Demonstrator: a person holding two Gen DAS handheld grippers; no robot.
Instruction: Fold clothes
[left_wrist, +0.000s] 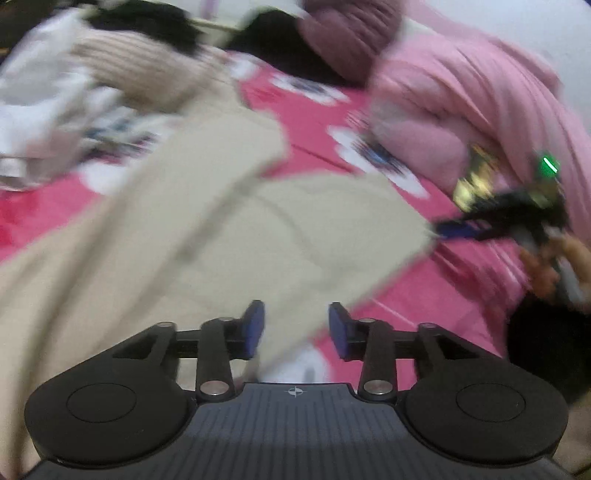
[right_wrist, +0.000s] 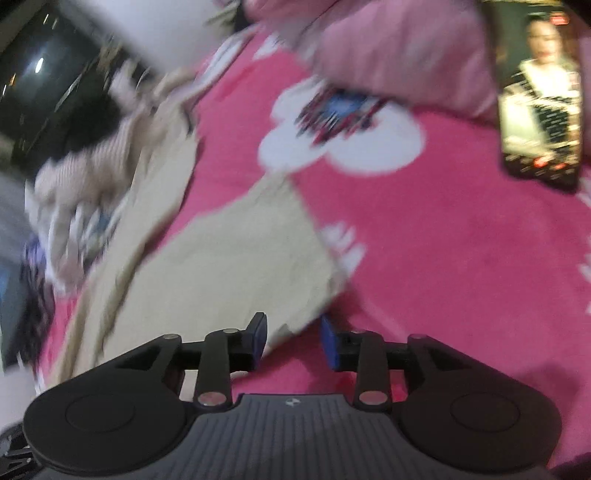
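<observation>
Bed (right_wrist: 443, 258) was covered by a bright pink blanket with white-and-blue printed patches. Beige garment (left_wrist: 229, 236) lay spread flat across it, partly blurred. Heap of other clothes (left_wrist: 110, 74), ribbed beige, white and black, sat on the far left side. Pink quilt (left_wrist: 461, 96) was bunched at the far right. A phone (right_wrist: 539, 96), screen lit, rested near the quilt.

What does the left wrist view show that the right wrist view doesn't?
Only the left wrist view shows the right gripper from outside, at the beige garment's far corner, blurred, with a maroon knit at the back. Only the right wrist view shows a lit phone and a dark window. Both show the beige garment spread on the pink blanket, a pink quilt, a clothes pile, and open fingers over the garment's edge.
</observation>
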